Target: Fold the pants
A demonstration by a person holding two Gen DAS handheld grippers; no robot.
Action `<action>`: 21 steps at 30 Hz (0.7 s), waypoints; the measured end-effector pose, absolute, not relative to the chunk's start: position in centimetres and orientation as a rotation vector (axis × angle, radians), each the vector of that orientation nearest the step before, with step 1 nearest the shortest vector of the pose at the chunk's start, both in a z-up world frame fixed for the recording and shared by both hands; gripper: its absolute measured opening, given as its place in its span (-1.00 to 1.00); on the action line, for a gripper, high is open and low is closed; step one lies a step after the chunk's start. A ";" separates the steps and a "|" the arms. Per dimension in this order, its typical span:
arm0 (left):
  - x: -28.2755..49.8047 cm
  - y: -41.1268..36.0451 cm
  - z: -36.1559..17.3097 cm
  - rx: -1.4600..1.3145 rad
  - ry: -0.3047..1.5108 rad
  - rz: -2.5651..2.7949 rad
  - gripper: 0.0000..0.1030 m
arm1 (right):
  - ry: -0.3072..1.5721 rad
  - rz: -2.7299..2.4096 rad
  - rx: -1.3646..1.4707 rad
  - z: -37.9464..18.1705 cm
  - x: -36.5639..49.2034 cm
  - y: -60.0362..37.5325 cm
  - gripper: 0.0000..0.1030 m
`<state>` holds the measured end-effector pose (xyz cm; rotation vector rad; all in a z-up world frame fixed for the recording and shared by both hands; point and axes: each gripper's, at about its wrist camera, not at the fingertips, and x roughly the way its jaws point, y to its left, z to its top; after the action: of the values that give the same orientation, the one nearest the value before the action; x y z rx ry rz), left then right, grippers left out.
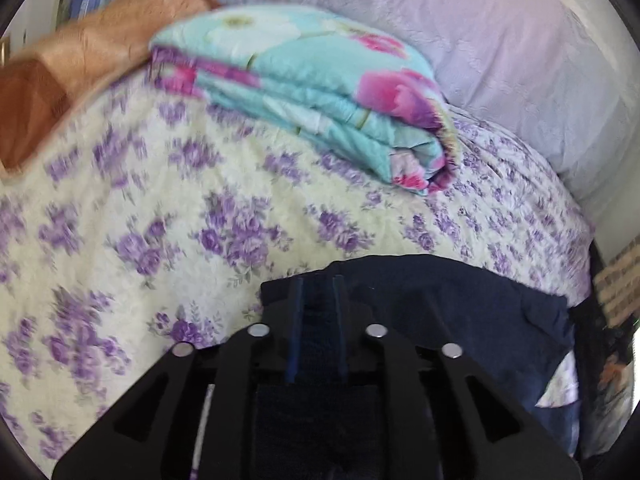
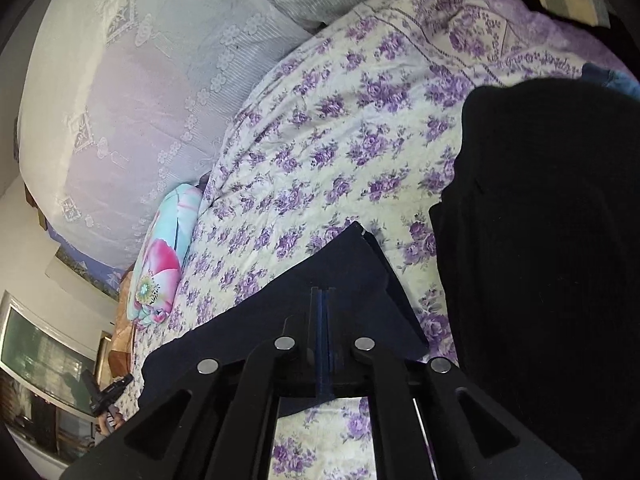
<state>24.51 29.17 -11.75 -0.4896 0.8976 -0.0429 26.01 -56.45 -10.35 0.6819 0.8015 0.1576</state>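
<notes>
The dark navy pants (image 1: 460, 312) lie on the bed's purple-flowered cover (image 1: 160, 208). In the left wrist view my left gripper (image 1: 318, 284) has its fingers narrowly apart with a thick fold of the pants cloth between them. In the right wrist view my right gripper (image 2: 323, 294) is shut on an edge of the pants (image 2: 320, 272), which hangs as a flat panel over the flowered cover (image 2: 340, 140). A second dark garment (image 2: 552, 240) lies to the right of it.
A folded turquoise quilt with pink flowers (image 1: 312, 88) lies at the back of the bed, also in the right wrist view (image 2: 164, 256). Large white pillows (image 1: 480, 40) sit behind it. An orange-brown blanket (image 1: 80, 52) lies at the back left.
</notes>
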 end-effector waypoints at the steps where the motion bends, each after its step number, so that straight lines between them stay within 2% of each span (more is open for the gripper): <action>1: 25.0 29.5 -12.4 -0.518 0.920 -0.053 -0.54 | 0.806 0.163 0.689 -10.7 26.4 -56.5 -0.88; 2: 25.5 29.8 -13.2 -0.534 0.944 -0.051 -0.47 | 0.811 0.165 0.691 -11.0 26.7 -56.5 -0.82; 3: 25.9 29.8 -13.9 -0.528 0.963 -0.047 -0.35 | 0.813 0.159 0.693 -11.4 27.0 -56.5 -0.59; 4: 26.2 29.8 -14.4 -0.520 0.971 -0.046 -0.28 | 0.811 0.153 0.695 -11.6 27.2 -56.5 -0.18; 5: 26.3 29.8 -14.7 -0.517 0.973 -0.043 -0.07 | 0.806 0.149 0.695 -11.9 27.4 -56.5 -0.03; 6: 26.4 29.8 -15.0 -0.519 0.976 -0.041 0.15 | 0.807 0.150 0.691 -12.1 27.6 -56.5 0.01; 14: 27.3 30.7 -15.9 -0.546 0.962 -0.057 0.28 | 0.841 0.137 0.695 -13.5 30.3 -56.9 0.01; 21: 28.6 30.0 -15.6 -0.531 0.949 -0.048 0.67 | 0.880 0.134 0.680 -15.0 33.9 -56.9 0.01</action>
<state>28.61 29.97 -15.60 -0.5309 0.9490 -0.0479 33.91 -56.91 -14.95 0.6801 0.8798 0.1342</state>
